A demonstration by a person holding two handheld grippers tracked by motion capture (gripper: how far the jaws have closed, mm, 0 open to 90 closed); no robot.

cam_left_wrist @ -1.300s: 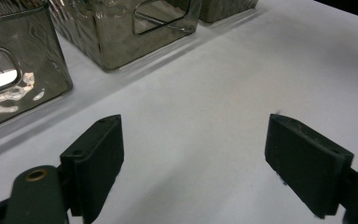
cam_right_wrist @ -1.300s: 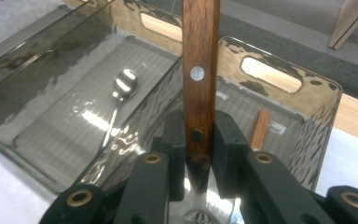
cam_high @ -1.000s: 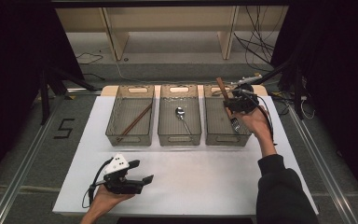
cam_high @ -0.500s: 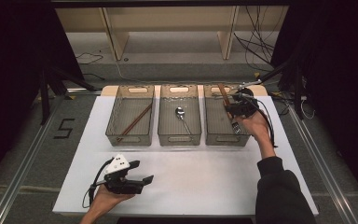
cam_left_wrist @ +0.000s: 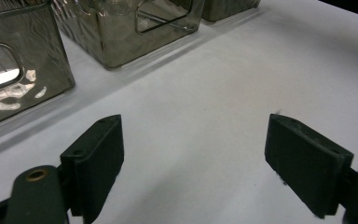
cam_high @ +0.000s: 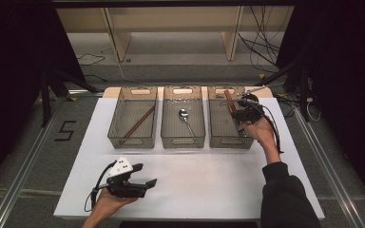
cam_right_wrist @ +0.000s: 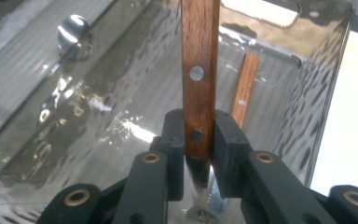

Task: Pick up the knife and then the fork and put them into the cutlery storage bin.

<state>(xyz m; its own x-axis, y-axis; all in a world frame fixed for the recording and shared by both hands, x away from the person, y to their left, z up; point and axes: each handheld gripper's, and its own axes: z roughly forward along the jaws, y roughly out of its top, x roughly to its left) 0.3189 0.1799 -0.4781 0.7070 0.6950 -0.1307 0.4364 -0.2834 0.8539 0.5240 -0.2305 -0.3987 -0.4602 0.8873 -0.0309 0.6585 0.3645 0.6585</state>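
Tabletop scene from above: a white table (cam_high: 209,185) with three clear plastic bins in a row along its far side.

The right gripper (cam_high: 244,111) hovers over the right bin (cam_high: 221,135), held by the person's right hand (cam_high: 261,133). In the right gripper view its two black jaws are clamped on a wooden-handled utensil (cam_right_wrist: 199,70) — the pads press the flat brown handle from both sides, near a dark rivet, with a second silvery rivet higher up the handle. The handle runs straight away from the jaws, and a metal part shows below the grip, between the jaws; what kind of utensil it is cannot be told. A faint copy of the handle shows beside it in the bin's rippled wall. From above, the handle's end (cam_high: 228,97) pokes out past the gripper over the bin's far half.

The middle bin (cam_high: 183,140) holds a metal spoon (cam_high: 185,118); the left bin (cam_high: 133,140) holds a thin brown stick (cam_high: 138,124) lying diagonally.

The left gripper (cam_high: 149,182) rests low over the table's near edge in the left hand (cam_high: 107,204) — jaws spread wide, nothing between them but bare white surface.
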